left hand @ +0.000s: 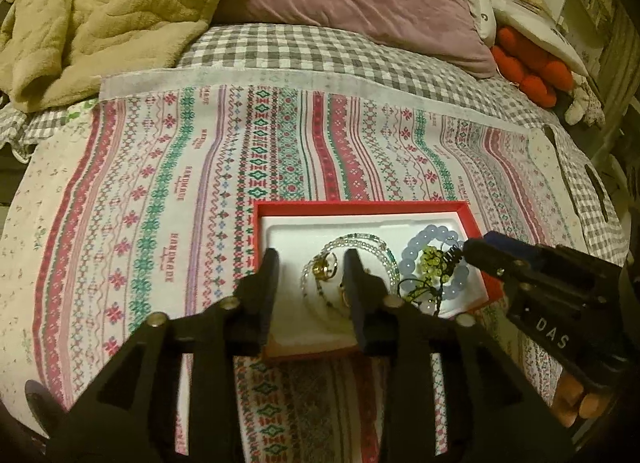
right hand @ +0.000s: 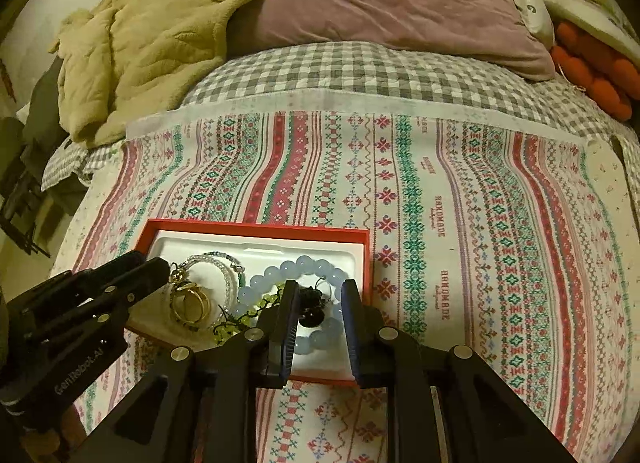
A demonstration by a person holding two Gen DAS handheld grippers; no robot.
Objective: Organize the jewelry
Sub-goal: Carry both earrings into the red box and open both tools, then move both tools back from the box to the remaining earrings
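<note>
A red box (right hand: 256, 232) with a white liner lies open. Inside it, a pale blue bead bracelet (right hand: 276, 275) rests right of the gold rings (right hand: 191, 301) and a clear beaded strand (right hand: 224, 267).

A bedroom in a home. The work surface is a bed (right hand: 360, 63) made up with a grey-and-white checked sheet, and a striped cross-stitch-pattern cloth (right hand: 460, 203) is spread over its near part. Toward the bed's far edge lie a mauve pillow (right hand: 392, 3) and a rumpled beige fleece blanket (left hand: 104, 11), with orange-red soft toys (left hand: 528, 71) at the far right corner.
</note>
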